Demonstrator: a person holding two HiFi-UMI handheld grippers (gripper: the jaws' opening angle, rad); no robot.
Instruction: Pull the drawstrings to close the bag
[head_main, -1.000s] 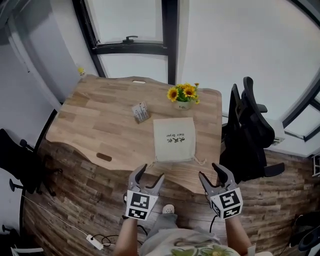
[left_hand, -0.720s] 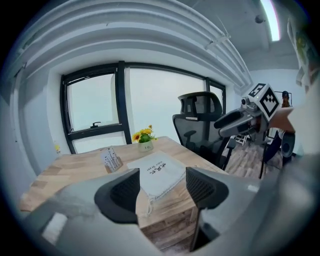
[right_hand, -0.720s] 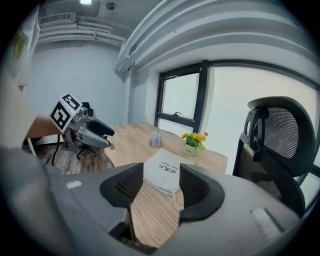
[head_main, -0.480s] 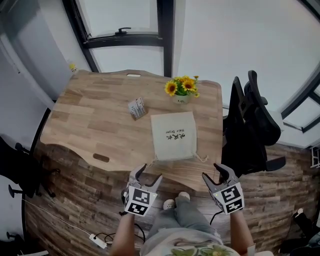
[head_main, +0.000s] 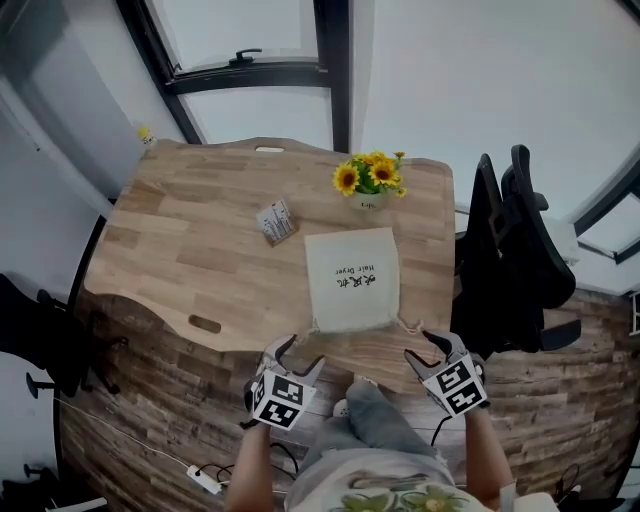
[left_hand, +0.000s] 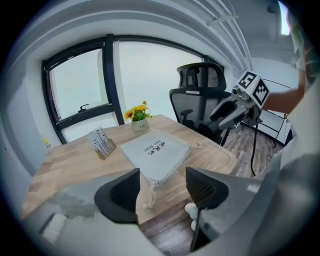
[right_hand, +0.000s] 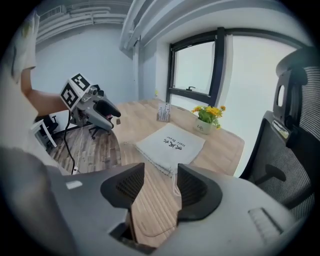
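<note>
The pale grey cloth drawstring bag (head_main: 351, 279) lies flat near the front of the light wooden table (head_main: 200, 240), and with my left gripper (head_main: 303, 353) and right gripper (head_main: 422, 347) both spread empty short of it, I risk pinching fabric instead of its thin cords (head_main: 408, 325) and dragging it off.

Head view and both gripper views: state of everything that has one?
drawstring bag: flat on table, mouth not cinched, facing the person
drawstrings: slack, loose at both near corners
left gripper: open, empty, short of the table edge
right gripper: open, empty, short of the table edge
sunflower pot: upright
</note>
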